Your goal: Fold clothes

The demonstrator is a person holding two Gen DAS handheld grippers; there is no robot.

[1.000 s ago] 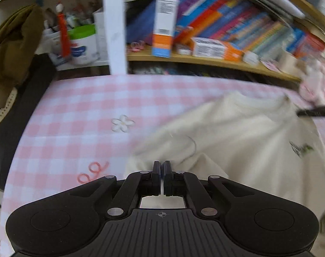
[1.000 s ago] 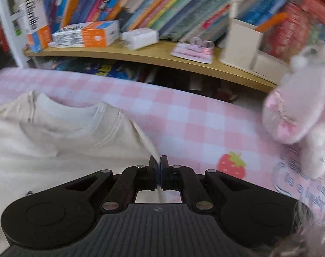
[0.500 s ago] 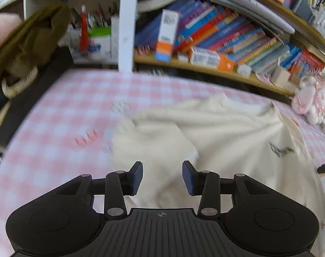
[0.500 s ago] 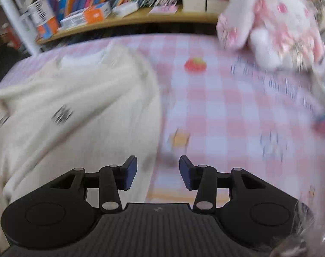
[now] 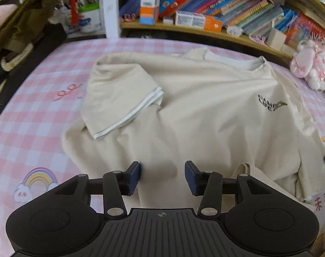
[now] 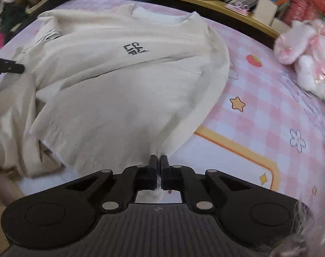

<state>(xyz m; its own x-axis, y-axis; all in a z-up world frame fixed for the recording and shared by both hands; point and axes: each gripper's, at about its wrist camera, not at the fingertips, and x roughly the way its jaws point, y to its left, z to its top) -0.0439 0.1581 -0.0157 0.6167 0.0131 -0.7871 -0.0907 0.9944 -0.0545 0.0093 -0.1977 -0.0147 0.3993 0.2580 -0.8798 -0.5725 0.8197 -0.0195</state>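
Note:
A cream T-shirt (image 5: 205,111) with a small dark chest logo (image 5: 271,105) lies face up on the pink checked cloth, collar toward the shelf. Its left sleeve (image 5: 124,98) is folded in onto the body. My left gripper (image 5: 162,174) is open just above the shirt's lower part, nothing between its fingers. In the right wrist view the T-shirt (image 6: 119,75) spreads ahead, and my right gripper (image 6: 158,160) is shut on its near right edge, with fabric pinched between the pads. The shirt's bottom is bunched at the near left.
A pink plush toy (image 6: 301,53) sits at the right on the pink checked cloth (image 5: 33,111). Behind runs a wooden shelf (image 5: 216,33) packed with books and boxes. An olive bag (image 5: 18,25) and dark items lie at the far left.
Both grippers opened, let go near the shoulders and drew back toward the shirt's bottom. The left sleeve now lies folded in. The right gripper has shut on the shirt's near right edge.

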